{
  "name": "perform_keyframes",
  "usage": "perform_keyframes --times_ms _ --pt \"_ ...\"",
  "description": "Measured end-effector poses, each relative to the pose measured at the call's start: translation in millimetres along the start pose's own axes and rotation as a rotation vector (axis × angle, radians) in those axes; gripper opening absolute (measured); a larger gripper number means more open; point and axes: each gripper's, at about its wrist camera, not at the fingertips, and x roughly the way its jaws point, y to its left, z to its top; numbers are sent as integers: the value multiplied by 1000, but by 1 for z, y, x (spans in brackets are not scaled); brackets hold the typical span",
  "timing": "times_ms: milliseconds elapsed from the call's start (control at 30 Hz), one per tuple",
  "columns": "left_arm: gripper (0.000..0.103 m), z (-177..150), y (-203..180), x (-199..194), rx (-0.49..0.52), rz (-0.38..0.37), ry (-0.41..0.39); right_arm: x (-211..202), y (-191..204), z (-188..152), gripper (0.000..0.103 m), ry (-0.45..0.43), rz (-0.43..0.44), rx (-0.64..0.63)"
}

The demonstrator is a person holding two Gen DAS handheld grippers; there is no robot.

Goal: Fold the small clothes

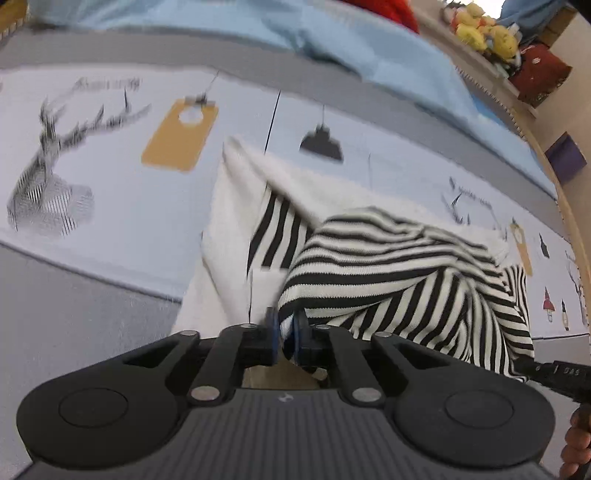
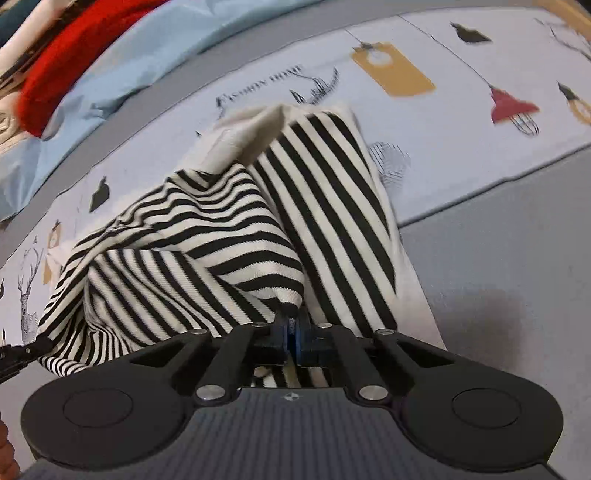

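Note:
A small black-and-white striped garment with cream panels lies bunched on a printed bed sheet. In the left wrist view my left gripper is shut on a near edge of the striped cloth, which is pinched between the blue pads. In the right wrist view the same garment rises in a fold toward my right gripper, which is shut on a hemmed corner of it. The two held points pull the near side up, while the far part stays flat on the sheet.
The sheet has deer, tag and lamp prints and grey borders. A light blue blanket and a red cloth lie beyond the garment. Plush toys and a purple box stand past the bed's right edge.

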Motion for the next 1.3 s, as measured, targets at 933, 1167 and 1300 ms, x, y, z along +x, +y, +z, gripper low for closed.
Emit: perform_keyframes --times_ms 933,1167,1300 --pt "31 -59 -26 -76 226 -46 -148 -73 34 -22 27 -212 136 -177" --pt "31 -117 3 -184 269 -110 -299 -190 -16 -66 27 -447 172 -180" --pt "31 -168 29 -202 253 -113 -257 -217 -58 -114 27 -459 135 -172"
